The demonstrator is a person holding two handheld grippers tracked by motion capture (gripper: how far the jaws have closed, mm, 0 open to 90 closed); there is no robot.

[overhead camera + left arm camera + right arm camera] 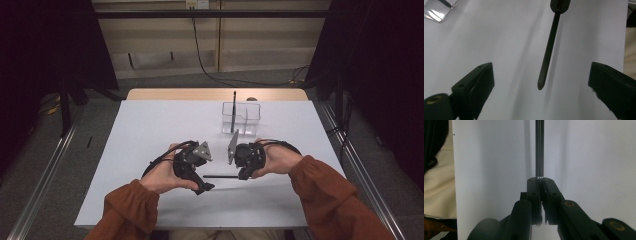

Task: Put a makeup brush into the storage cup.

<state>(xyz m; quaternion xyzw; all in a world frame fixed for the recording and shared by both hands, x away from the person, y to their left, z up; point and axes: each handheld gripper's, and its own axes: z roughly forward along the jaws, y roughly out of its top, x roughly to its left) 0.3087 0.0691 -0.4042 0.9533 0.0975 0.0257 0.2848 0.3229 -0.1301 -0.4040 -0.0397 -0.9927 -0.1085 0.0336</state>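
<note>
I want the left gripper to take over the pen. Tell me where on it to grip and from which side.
Grip the free front part of the pen, short of its tip. The right gripper is shut on the other end and holds it level above the table. The left gripper already has its open jaws on either side, so closing there should do.

At the centre of the high view, the table (150,130) is plain white with a strip of pale wood along its far edge, and the box (241,118) toward the upper middle is clear and colourless, with a thin black stick (234,107) standing in it. The left gripper (206,188) and the right gripper (243,175) are matt black with grey plates on top, the pen (221,176) between them is black with fine lengthwise ribbing, and both sleeves (325,195) at the bottom are rust-brown. The floor (60,165) at the left is grey.
</note>
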